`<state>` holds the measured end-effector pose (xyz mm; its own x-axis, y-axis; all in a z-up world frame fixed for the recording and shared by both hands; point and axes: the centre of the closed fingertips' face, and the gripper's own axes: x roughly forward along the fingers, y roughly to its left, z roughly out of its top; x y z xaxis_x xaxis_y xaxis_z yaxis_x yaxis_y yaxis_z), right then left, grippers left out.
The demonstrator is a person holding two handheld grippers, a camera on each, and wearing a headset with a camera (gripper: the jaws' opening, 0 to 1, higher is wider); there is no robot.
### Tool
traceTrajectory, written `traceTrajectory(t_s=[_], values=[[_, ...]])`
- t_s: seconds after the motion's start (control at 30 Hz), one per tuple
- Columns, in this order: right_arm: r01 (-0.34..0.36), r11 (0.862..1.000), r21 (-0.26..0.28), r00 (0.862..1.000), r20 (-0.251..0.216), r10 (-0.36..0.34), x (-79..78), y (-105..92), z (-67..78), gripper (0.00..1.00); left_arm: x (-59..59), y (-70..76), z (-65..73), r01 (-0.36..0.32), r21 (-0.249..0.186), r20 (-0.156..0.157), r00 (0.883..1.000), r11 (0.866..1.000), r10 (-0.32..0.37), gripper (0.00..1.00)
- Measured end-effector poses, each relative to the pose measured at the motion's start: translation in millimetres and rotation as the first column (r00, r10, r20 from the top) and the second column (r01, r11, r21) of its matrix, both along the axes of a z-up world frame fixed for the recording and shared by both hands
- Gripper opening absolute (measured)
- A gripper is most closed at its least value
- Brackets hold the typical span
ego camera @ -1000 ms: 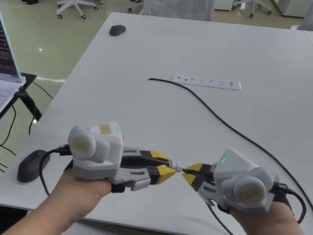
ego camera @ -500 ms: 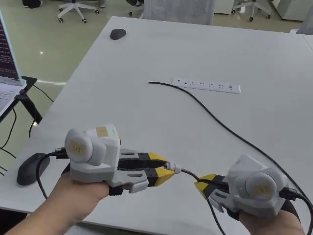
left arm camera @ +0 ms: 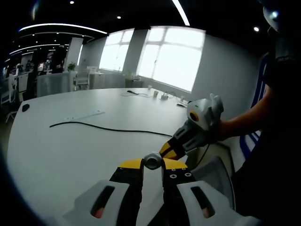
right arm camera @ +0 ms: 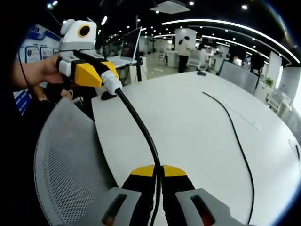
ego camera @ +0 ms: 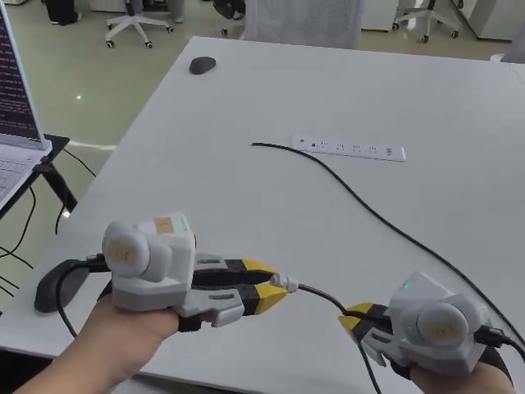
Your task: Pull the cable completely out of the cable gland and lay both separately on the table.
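A small white cable gland is pinched at the yellow tips of my left gripper, which is shut on it; the same gland sits between the jaws in the left gripper view. A black cable runs out of the gland to my right gripper, which is shut on the cable. In the right gripper view the gland is at the cable's far end. The grippers stand apart above the table's near edge. A long black cable lies across the white table.
A white power strip lies at mid-table beyond the cable's free end. One black mouse rests at the far left corner, another by the near left edge. A laptop stands off to the left. A grey mesh chair back is below.
The two grippers have drawn apart: the right one moved right and toward me with the cable, so a longer black stretch now spans from the gland to it.
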<state>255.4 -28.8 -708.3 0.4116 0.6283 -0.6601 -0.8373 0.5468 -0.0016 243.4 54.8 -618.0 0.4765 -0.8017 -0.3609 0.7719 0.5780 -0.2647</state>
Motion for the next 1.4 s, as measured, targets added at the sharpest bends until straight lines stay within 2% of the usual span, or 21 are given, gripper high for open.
traceTrajectory(t_s=[0.23, 0.33, 0.77, 0.97, 1.23, 1.3, 1.4], values=[[0.002, 1.0, 0.003, 1.0, -0.001, -0.002, -1.3, -1.4, -1.3, 0.0, -4.1, 5.6, -1.3, -0.021, 0.003, -0.007, 1.0, 1.0, 0.021, 0.15], [0.033, 0.999, 0.013, 0.999, -0.024, -0.033, 3.7, -4.1, -2.8, 0.0, -5.8, 8.5, -1.4, -0.029, -0.001, -0.008, 1.0, 1.0, 0.029, 0.15], [0.035, 0.999, -0.006, 0.999, -0.005, -0.035, 9.1, -0.6, 5.5, 0.0, -10.9, 13.1, -9.5, -0.019, -0.01, -0.016, 1.0, 1.0, 0.019, 0.15], [0.053, 0.998, -0.029, 0.998, 0.04, -0.052, 24.5, 3.0, 14.3, 0.0, -10.2, 17.8, -15.1, -0.002, -0.009, -0.012, 1.0, 1.0, 0.002, 0.15], [0.072, 0.995, -0.073, 0.996, 0.05, -0.069, 50.2, 19.8, 21.0, 0.0, -8.9, 27.3, -25.9, 0.026, -0.013, -0.012, 1.0, 1.0, -0.026, 0.15], [0.073, 0.993, -0.092, 0.996, 0.064, -0.067, 57.2, 25.4, 22.6, 0.0, -9.2, 29.6, -29.5, 0.035, -0.027, -0.025, 0.999, 0.999, -0.036, 0.15], [0.076, 0.992, -0.103, 0.995, 0.071, -0.068, 66.8, 34.3, 24.5, 0.0, -7.3, 34.3, -34.6, 0.046, -0.021, -0.015, 0.999, 0.999, -0.047, 0.15]])
